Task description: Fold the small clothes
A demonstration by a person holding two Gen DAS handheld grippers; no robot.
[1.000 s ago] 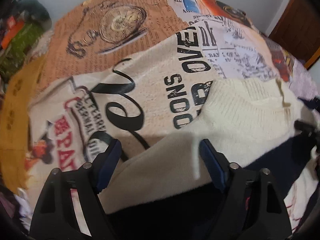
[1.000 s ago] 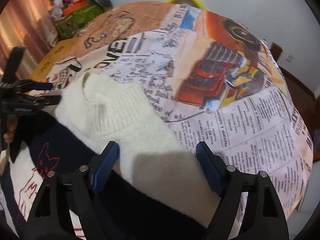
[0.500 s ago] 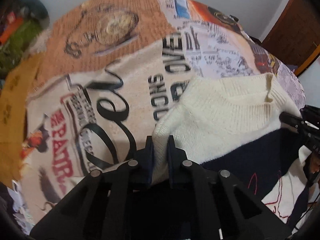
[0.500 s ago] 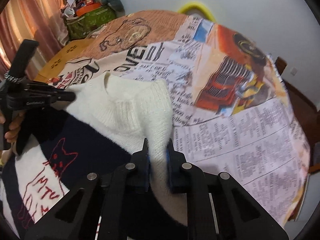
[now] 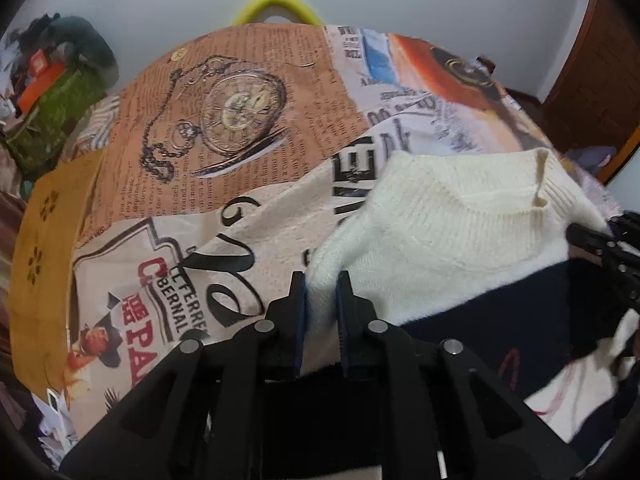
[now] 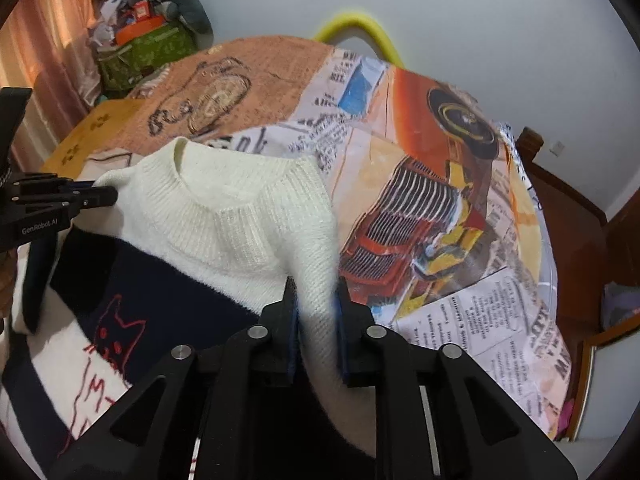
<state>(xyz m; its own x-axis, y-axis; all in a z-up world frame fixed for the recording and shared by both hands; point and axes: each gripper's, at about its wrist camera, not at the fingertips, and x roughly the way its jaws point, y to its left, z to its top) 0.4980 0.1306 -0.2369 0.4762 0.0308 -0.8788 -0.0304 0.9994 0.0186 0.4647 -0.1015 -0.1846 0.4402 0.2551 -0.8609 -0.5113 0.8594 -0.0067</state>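
Note:
A small cream sweater (image 5: pixel 452 236) with a navy band and a red cat outline (image 6: pixel 116 332) hangs above a table covered in a newspaper-print cloth (image 5: pixel 224 152). My left gripper (image 5: pixel 322 286) is shut on the sweater's cream left shoulder. My right gripper (image 6: pixel 316 292) is shut on its right shoulder (image 6: pixel 312 240). The ribbed collar (image 6: pixel 224 200) is stretched between them. Each gripper shows at the edge of the other's view, the left one (image 6: pixel 60 200) and the right one (image 5: pixel 604 244).
The printed cloth (image 6: pixel 440 184) covers the whole tabletop. A yellow chair back (image 5: pixel 276 2) stands behind the far edge. A green bag with clutter (image 6: pixel 140 48) sits at the far left. Dark wooden furniture (image 6: pixel 576 236) stands to the right.
Both grippers went from open over the flat sweater to shut on its shoulders. They have since lifted the top of the sweater off the cloth.

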